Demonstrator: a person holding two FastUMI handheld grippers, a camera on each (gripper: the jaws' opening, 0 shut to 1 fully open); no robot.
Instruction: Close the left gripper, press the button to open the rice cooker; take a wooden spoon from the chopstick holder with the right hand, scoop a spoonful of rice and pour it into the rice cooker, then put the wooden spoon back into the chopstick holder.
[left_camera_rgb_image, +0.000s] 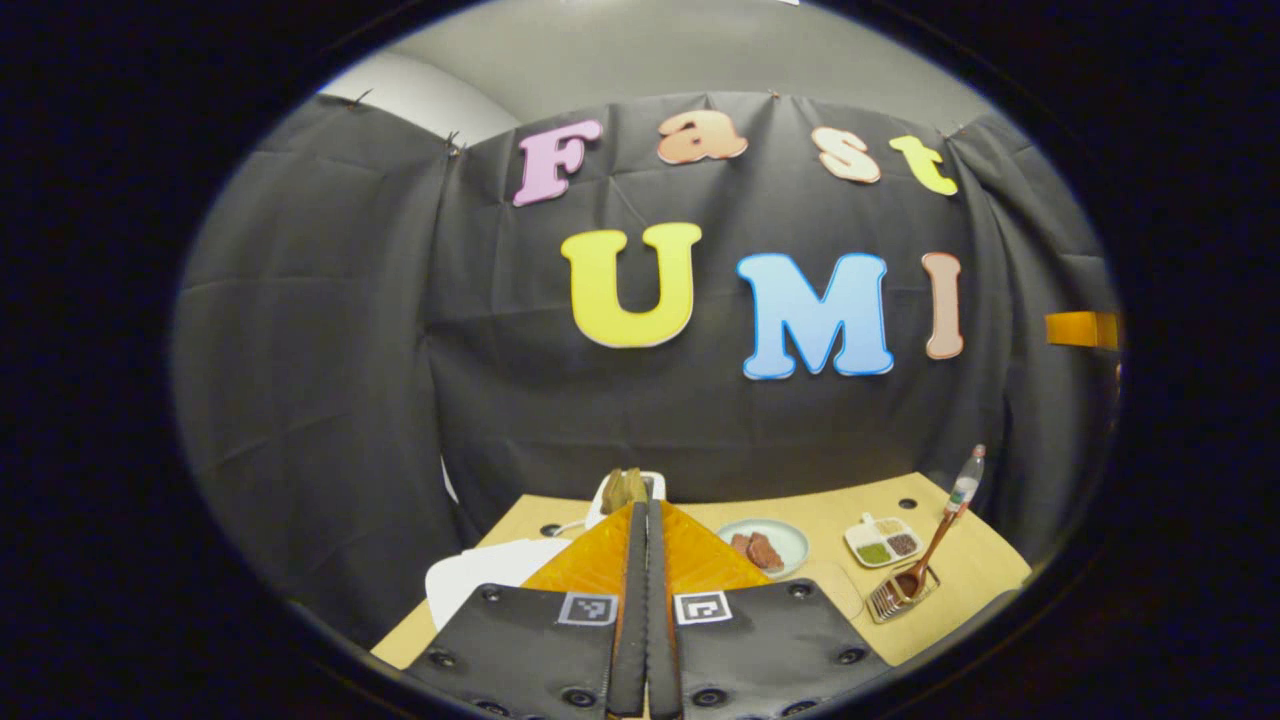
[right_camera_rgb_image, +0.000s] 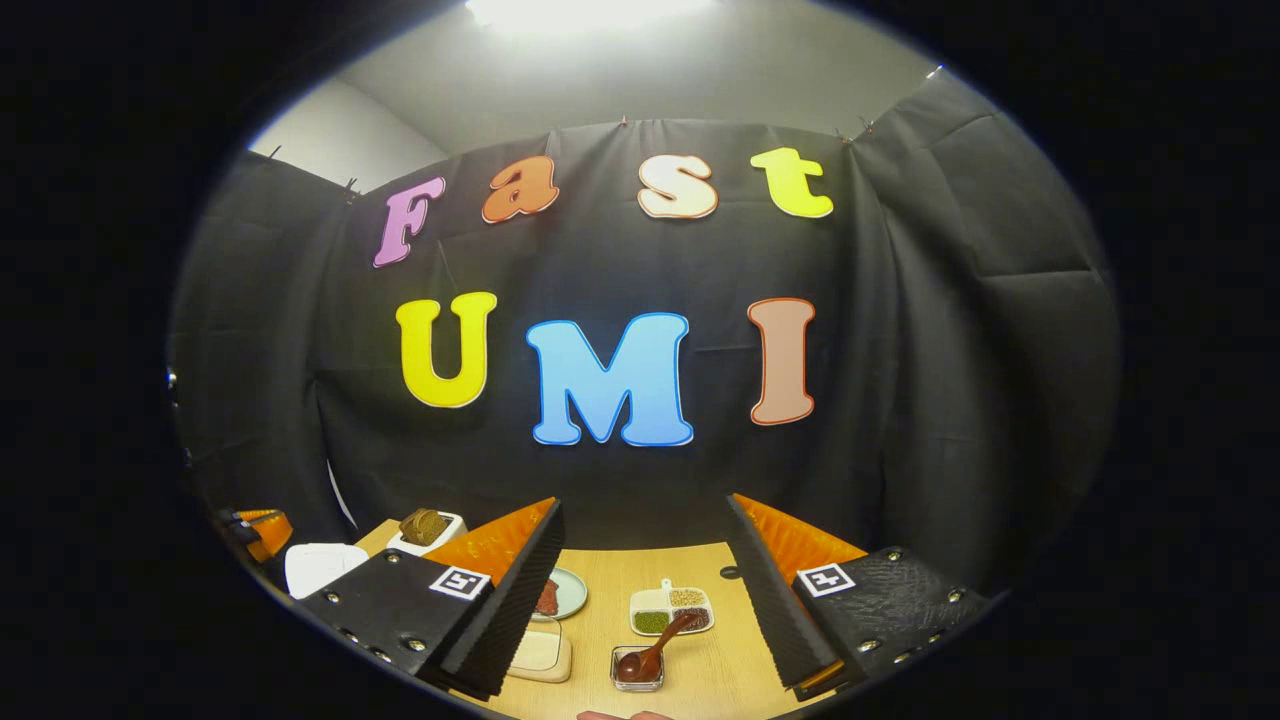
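My left gripper (left_camera_rgb_image: 645, 520) is shut, its fingers pressed together with nothing between them, and it is held above the near left of the table. The white rice cooker (left_camera_rgb_image: 490, 580) sits just left of it, lid down; it also shows as a white rice cooker (right_camera_rgb_image: 320, 566) in the right gripper view. The wooden spoon (left_camera_rgb_image: 928, 555) stands bowl-down in the chopstick holder (left_camera_rgb_image: 900, 595) at the right. My right gripper (right_camera_rgb_image: 642, 520) is open and empty, held back above the spoon (right_camera_rgb_image: 655, 652) and holder (right_camera_rgb_image: 637, 668). A divided dish of grains (right_camera_rgb_image: 672, 610) lies just behind the holder.
A toaster with bread (left_camera_rgb_image: 625, 488) stands at the back of the wooden table (left_camera_rgb_image: 960, 575). A plate of meat (left_camera_rgb_image: 765, 545) lies mid-table and a bottle (left_camera_rgb_image: 965, 485) stands at the far right corner. A pale board (right_camera_rgb_image: 540, 652) lies left of the holder.
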